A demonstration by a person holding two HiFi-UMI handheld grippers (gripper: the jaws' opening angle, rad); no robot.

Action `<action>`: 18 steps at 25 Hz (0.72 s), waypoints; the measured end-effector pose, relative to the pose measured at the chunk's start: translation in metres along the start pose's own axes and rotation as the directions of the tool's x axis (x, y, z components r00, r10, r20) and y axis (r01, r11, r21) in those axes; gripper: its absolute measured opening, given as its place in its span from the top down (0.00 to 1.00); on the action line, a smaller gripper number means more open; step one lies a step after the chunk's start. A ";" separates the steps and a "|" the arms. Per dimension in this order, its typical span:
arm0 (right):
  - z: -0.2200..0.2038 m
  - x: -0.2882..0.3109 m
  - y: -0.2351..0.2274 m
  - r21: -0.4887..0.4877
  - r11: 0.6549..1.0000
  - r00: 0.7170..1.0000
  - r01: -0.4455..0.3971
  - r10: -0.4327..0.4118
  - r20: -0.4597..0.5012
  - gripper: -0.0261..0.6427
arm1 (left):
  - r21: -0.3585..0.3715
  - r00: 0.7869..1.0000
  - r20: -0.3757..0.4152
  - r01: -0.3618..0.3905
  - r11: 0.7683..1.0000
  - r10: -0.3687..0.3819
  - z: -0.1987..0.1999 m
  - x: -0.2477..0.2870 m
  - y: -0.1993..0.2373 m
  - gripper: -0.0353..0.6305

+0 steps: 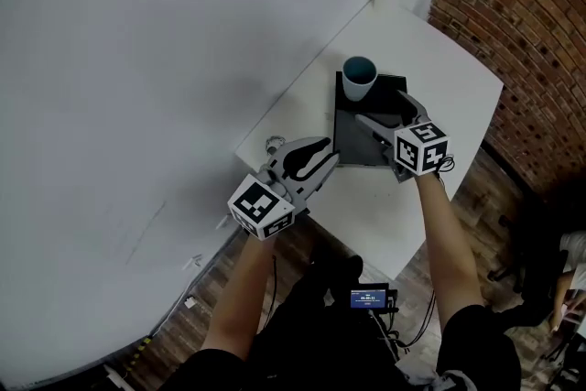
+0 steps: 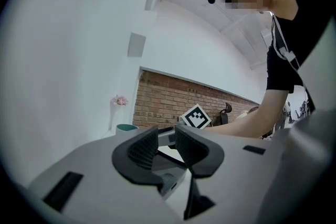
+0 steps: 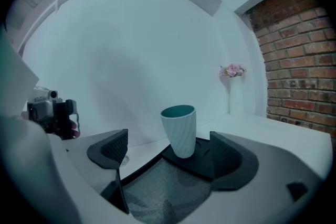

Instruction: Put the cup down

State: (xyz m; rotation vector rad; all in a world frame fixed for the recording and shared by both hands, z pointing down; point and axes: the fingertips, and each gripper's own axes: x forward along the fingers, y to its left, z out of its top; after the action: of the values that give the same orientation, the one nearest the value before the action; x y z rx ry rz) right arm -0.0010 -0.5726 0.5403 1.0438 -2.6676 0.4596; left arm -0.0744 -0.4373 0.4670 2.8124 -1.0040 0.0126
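Right forearm stretched forward over the counter (image 1: 458, 87). The right tongs (image 1: 385, 110) (image 3: 169, 148) are spread wide and hold nothing. The cup (image 1: 359, 78) (image 3: 179, 128) stands upright on the far corner of the black mat (image 1: 352, 142), just ahead of the tips, pads clear of it. The left tongs (image 1: 322, 162) (image 2: 167, 145) hang at the counter's near-left edge beside the mat, narrow gap, empty. The cup is close to the wall-side edge. Bare counter right of the mat.
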 end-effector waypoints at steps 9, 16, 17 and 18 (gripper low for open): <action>-0.003 -0.071 0.063 0.033 0.990 0.990 -0.139 0.139 0.014 0.23 | -0.007 1.000 -0.008 0.022 1.000 -0.022 0.002 -0.009 -0.036 0.81; -0.019 -0.132 0.094 0.027 0.989 0.989 -0.146 0.146 0.014 0.36 | -0.005 0.998 -0.022 0.063 0.998 -0.063 0.000 -0.008 -0.070 0.81; -0.022 -0.139 0.096 0.027 0.989 0.990 -0.142 0.142 0.014 0.37 | -0.004 0.997 -0.025 0.068 0.998 -0.069 0.000 -0.008 -0.074 0.81; -0.025 -0.146 0.098 0.029 0.990 0.990 -0.138 0.138 0.016 0.38 | -0.004 0.997 -0.029 0.075 0.997 -0.075 -0.001 -0.007 -0.079 0.81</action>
State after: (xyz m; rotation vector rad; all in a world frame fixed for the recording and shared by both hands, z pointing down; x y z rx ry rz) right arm 0.0386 -0.4054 0.4950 0.8763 -2.7649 0.5231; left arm -0.0303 -0.3724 0.4563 2.8371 -0.8908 0.0428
